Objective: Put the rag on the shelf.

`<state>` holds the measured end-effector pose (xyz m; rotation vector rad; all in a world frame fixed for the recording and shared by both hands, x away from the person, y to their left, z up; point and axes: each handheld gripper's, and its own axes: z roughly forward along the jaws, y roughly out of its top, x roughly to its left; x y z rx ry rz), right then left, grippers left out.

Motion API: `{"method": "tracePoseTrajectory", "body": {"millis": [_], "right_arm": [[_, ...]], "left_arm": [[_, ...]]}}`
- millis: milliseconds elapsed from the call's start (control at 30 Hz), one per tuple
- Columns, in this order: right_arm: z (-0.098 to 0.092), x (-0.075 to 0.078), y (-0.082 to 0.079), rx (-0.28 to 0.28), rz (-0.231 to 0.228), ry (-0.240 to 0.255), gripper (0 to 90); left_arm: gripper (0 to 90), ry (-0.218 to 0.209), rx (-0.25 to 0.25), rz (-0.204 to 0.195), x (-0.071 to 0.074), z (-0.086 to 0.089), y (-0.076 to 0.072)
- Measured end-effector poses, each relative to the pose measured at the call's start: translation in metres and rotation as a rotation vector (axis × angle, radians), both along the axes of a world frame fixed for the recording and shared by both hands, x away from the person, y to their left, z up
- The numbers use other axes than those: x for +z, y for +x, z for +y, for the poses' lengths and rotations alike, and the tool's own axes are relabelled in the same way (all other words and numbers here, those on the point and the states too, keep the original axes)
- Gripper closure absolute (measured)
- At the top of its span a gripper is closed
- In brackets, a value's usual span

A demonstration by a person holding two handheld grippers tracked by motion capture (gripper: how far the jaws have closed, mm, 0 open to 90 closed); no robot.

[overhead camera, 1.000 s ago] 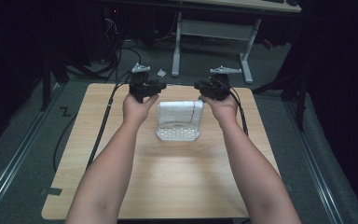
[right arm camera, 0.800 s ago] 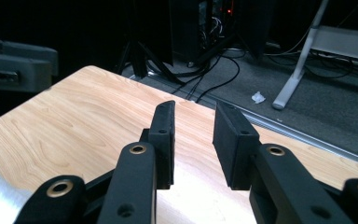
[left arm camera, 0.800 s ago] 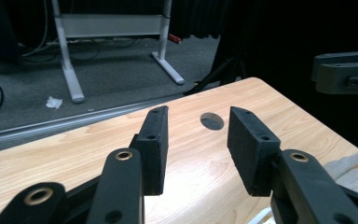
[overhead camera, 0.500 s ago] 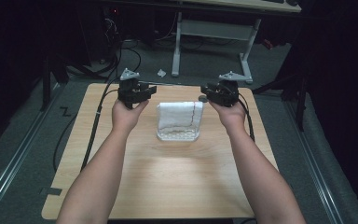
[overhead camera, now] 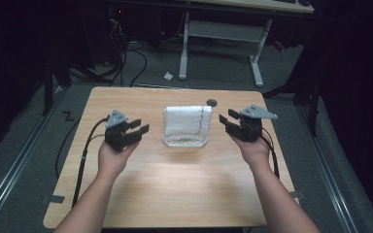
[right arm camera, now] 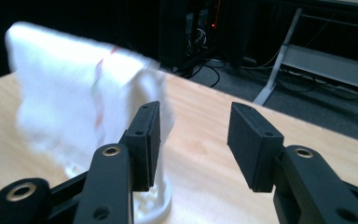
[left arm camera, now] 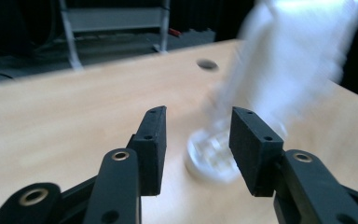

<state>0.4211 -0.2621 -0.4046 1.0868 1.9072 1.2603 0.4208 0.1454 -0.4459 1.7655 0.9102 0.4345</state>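
- You are drawing both hands back toward yourself and out to the sides: a second ago your claws were hovering at the far top edge of the white towel (overhead camera: pixel 186 125), and now they are sitting level with it, one on each side, well clear of the cloth.
- Your left claw (overhead camera: pixel 137 130) is standing open with nothing between its jaws; in the left gripper view the pads (left arm camera: pixel 153 148) are framing bare bench and the blurred foot of the clear container (left arm camera: pixel 213 155).
- Your right claw (overhead camera: pixel 227 122) has just been opening its jaws and is now spread wide, with nothing between them; in the right gripper view the towel (right arm camera: pixel 81 98) is hanging beyond its left pad, not touching it.
- The towel is draped over the clear container (overhead camera: pixel 187 141), which is standing upright at the middle of the bench (overhead camera: pixel 170 189), slightly toward the far side; a thin red line is running down the cloth near its right edge.
- Judging from this, you are letting go after laying the cloth over the container, so the draping looks done and you are retreating; the cloth appears to be staying put by itself.
- No brand, label or writing is readable anywhere: the towel is showing only that red stripe, and both gripper views are blurring the container.
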Motion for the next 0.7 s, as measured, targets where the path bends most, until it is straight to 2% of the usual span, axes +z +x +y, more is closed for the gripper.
{"method": "tracePoseTrajectory", "body": {"millis": [100, 167, 200, 300, 367, 433, 467, 500, 533, 600, 700], "right_arm": [[0.000, -0.018, -0.023, 0.024, 0.010, -0.024, 51.9], [0.001, -0.033, -0.039, 0.032, 0.012, -0.079, 51.1], [0.002, -0.040, -0.047, 0.032, 0.021, -0.088, 50.8], [0.003, -0.063, -0.068, 0.033, 0.069, -0.093, 50.0], [0.005, -0.078, -0.080, 0.028, 0.101, -0.095, 49.8], [0.004, -0.095, -0.093, 0.005, 0.108, -0.095, 50.5], [0.002, -0.105, -0.099, -0.003, 0.118, -0.084, 51.6], [0.001, -0.112, -0.100, 0.006, 0.162, -0.085, 50.7], [0.001, -0.114, -0.099, 0.016, 0.195, -0.101, 48.4], [0.000, -0.116, -0.097, 0.009, 0.177, -0.127, 48.4], [-0.004, -0.120, -0.092, -0.014, 0.217, -0.097, 49.7]], "left_arm": [[55.5, 0.024, -0.021, 0.024, -0.021, 0.009, -0.031], [55.2, 0.033, -0.024, 0.052, -0.034, 0.014, -0.050], [55.1, 0.037, -0.022, 0.073, -0.041, 0.016, -0.058], [54.0, 0.051, -0.024, 0.122, -0.061, 0.020, -0.079], [53.4, 0.072, -0.029, 0.127, -0.072, 0.021, -0.092], [53.8, 0.061, -0.035, 0.169, -0.078, 0.020, -0.097], [53.6, 0.066, -0.039, 0.174, -0.078, 0.018, -0.097], [53.3, 0.089, -0.040, 0.155, -0.077, 0.017, -0.098], [53.1, 0.099, -0.034, 0.146, -0.076, 0.016, -0.097], [52.9, 0.070, -0.035, 0.161, -0.077, 0.017, -0.094], [52.8, 0.077, -0.031, 0.164, -0.079, 0.018, -0.092]]}}
